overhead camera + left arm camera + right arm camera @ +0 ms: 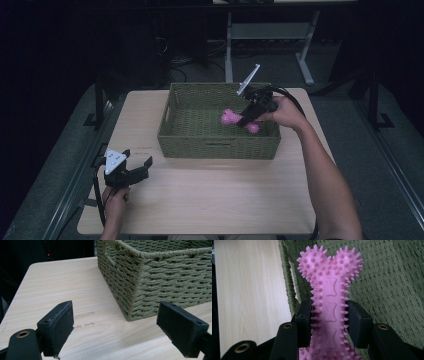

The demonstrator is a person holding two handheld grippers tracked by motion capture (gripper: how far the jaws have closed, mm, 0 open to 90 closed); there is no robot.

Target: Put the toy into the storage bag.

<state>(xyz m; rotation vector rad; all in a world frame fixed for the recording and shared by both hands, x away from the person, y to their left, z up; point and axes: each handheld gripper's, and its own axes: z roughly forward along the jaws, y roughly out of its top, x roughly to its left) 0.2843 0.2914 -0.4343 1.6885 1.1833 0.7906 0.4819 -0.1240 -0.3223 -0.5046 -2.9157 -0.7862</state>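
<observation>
A pink spiky bone-shaped toy (231,118) hangs inside the green woven basket (218,146), above its floor. My right gripper (247,120) is shut on the toy's narrow middle (330,315), and one knobbly end of the toy points away from the camera in the right gripper view. The black pads (304,322) press on both sides of the shaft. My left gripper (134,161) rests low over the table at the front left, open with nothing between its jaws. In the left gripper view its fingers (58,325) frame the basket's near corner (135,297).
The basket stands at the middle back of the light wooden table (210,200). A hand slot (167,113) cuts through its left wall. Dark floor and a white desk frame (270,35) lie beyond the far edge.
</observation>
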